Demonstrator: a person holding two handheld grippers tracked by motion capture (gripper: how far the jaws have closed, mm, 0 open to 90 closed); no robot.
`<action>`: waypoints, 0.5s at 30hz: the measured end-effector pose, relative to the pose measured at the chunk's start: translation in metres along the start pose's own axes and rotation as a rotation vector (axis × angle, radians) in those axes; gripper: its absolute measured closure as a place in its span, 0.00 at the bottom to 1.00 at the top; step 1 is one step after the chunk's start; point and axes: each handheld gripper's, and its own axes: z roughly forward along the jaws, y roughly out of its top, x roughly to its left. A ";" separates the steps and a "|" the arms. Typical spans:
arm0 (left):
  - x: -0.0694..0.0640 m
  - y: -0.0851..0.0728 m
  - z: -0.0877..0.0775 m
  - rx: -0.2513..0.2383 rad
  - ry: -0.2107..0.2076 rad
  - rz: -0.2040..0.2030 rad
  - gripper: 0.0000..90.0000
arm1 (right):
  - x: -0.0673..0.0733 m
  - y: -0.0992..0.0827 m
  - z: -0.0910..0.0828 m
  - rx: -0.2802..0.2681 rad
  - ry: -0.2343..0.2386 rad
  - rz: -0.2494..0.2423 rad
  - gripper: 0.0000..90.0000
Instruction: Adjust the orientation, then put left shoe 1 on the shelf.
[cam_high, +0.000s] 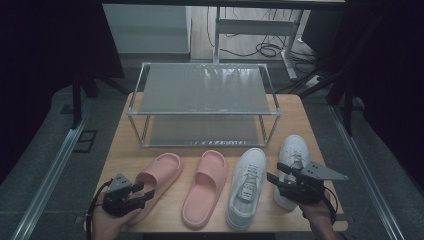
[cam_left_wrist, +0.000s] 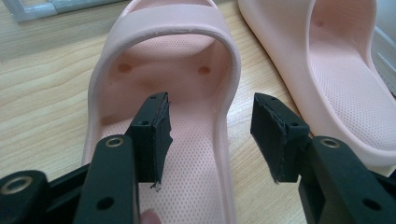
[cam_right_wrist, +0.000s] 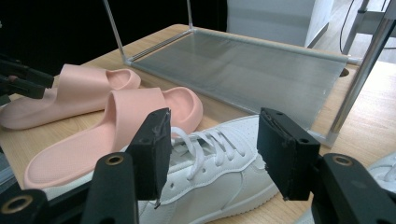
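High view: a wooden table stood on grey floor between dark curtains, carrying a two-tier rack toward its far edge. The left gripper sat at the near left corner, over the heel of the left pink slipper. The right gripper hovered beside a white sneaker.

Left gripper view: jaws stood wide, unloaded; the slipper's right sidewall lay between them.

Right gripper view: jaws stood wide above the sneaker, gripping nothing.
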 end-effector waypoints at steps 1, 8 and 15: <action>0.000 0.000 0.000 -0.001 -0.001 -0.002 0.53 | 0.000 0.000 0.000 -0.002 0.000 -0.002 0.51; -0.003 0.001 0.006 0.006 -0.001 0.005 0.52 | 0.000 -0.001 0.001 0.006 0.003 0.000 0.51; -0.005 0.005 0.016 0.020 -0.004 0.003 0.51 | 0.002 0.000 0.003 0.007 0.007 -0.005 0.50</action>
